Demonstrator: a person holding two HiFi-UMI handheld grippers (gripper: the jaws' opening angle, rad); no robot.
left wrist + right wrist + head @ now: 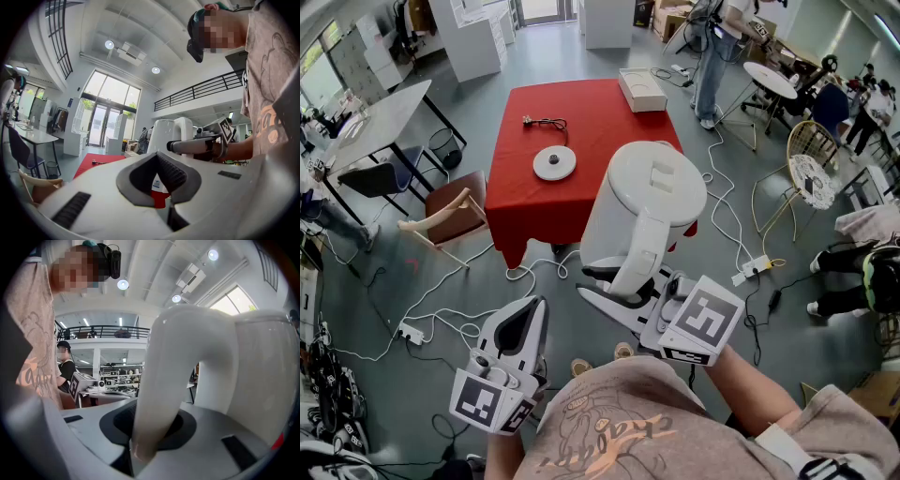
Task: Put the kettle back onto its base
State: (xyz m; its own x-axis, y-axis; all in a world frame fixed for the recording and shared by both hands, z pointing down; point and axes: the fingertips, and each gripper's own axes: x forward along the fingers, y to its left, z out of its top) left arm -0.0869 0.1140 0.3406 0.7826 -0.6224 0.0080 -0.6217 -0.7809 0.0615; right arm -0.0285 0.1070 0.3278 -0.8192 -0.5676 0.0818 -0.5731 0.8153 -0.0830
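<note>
The white kettle (647,202) hangs in the air in front of the red table (591,112). My right gripper (617,289) is shut on its handle (164,380) from below and the right. The kettle's round white base (554,163) lies on the red cloth, left of the kettle and farther off, with its black cord (546,122) behind it. My left gripper (528,314) is low at the left, level, shut and holding nothing. In the left gripper view the kettle (164,133) shows beyond my jaws, with the red table below it.
A white box (642,89) sits at the table's far right corner. A brown chair (455,202) stands left of the table. White cables and a power strip (411,330) lie on the floor. A grey table (375,117) is at the left; people and a round table (769,80) are at the back right.
</note>
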